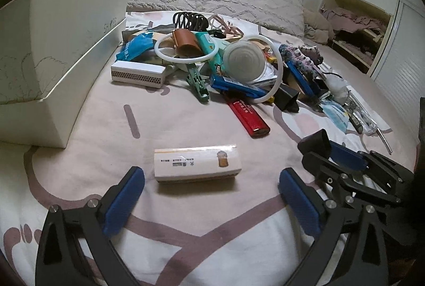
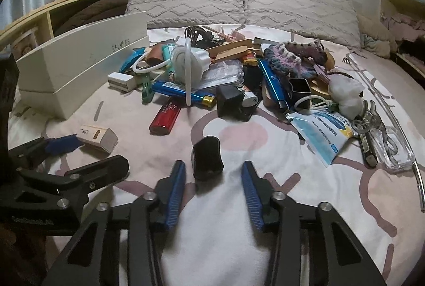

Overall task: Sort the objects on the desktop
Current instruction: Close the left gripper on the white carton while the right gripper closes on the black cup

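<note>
A: Where's the left tool (image 1: 211, 187)?
B: Spread wide over the bed (image 1: 186, 124), gripping nothing. The small white carton (image 1: 197, 163) lies flat just ahead of its blue pads, touching neither.
A: And the right tool (image 2: 213, 181)?
B: Part open. The black cap (image 2: 207, 160) stands on the sheet between its fingertips, with a gap on each side.
A: The rest?
B: The pile (image 2: 225, 79) is heaped beyond, with the white shoebox (image 1: 53, 47) at left.
</note>
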Tool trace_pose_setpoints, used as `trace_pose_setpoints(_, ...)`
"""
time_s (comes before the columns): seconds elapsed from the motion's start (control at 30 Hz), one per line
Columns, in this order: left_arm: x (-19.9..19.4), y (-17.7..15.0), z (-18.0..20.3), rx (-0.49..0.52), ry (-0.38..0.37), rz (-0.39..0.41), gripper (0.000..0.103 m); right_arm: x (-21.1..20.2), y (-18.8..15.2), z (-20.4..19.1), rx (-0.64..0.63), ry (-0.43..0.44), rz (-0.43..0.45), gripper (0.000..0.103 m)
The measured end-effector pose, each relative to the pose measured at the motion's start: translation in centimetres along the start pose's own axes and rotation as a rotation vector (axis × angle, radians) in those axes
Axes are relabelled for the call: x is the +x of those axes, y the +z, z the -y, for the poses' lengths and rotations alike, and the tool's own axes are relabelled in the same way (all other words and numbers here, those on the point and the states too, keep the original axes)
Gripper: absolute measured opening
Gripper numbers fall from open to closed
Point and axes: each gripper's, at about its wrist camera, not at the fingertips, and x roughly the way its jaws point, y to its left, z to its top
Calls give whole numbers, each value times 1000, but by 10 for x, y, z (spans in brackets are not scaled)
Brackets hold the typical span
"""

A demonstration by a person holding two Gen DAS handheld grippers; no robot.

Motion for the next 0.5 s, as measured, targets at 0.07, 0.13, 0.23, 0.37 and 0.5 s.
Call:
trace_pose_setpoints(0.07, 1, 0, 1, 9, 12, 3, 100, -1, -1, 0, 0, -10, 5, 35)
trace_pose_setpoints(0.13, 0, -1, 2, 11, 26, 9, 99, -1, -1, 0, 0, -18, 9, 30)
trace_pose_setpoints(0.23, -2, 0, -3, -19, 39, 25, 89, -1, -1, 1, 7, -28, 13, 23)
trace_pose_setpoints(0.37, -5, 0, -11, -68, 61, 50, 67, -2, -1, 1, 12, -24, 15, 23)
trace_pose_setpoints(0.5, -8, 0, -17, -88, 59, 61, 56, -2, -2, 2, 18, -19, 18, 23)
